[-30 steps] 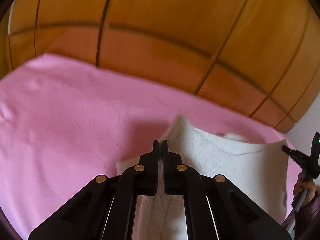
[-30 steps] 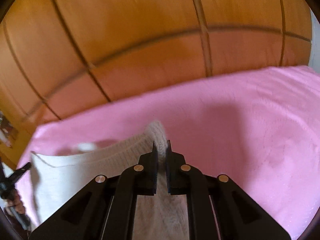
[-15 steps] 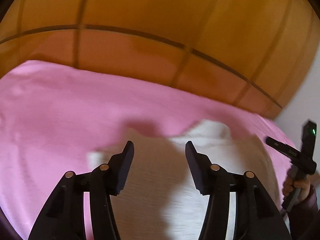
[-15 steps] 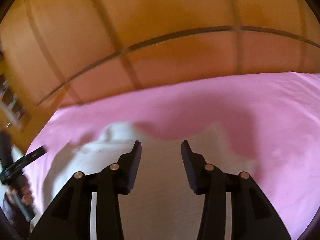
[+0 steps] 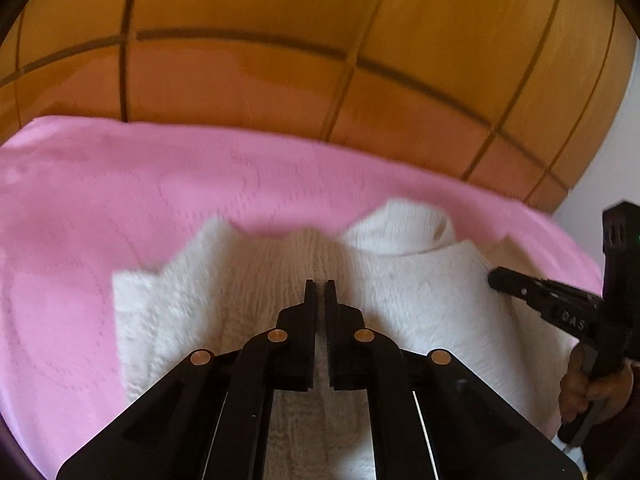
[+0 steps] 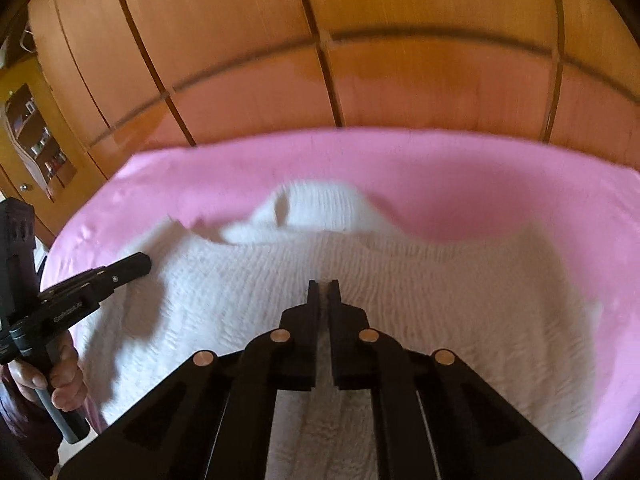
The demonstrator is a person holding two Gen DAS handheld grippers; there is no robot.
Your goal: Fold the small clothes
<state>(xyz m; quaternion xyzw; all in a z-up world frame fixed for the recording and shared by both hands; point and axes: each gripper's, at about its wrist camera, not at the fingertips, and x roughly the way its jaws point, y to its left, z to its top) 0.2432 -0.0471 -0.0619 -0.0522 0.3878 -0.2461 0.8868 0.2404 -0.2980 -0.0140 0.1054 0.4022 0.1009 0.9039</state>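
White knit sweater (image 5: pixel 400 280) lies flat on the pink bedspread (image 5: pixel 120 200), collar toward the wooden wardrobe (image 5: pixel 280 80). Left gripper (image 5: pixel 319 286) and right gripper (image 6: pixel 324 286) both just closed, fingers pressed together over the knit; probably no fabric pinched, view is blurred.

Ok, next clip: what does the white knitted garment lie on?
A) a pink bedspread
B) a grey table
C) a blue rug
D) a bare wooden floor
A: the white knitted garment is spread flat on the pink bedspread, whose cloth shows past it on three sides in both views, with wooden panels behind.
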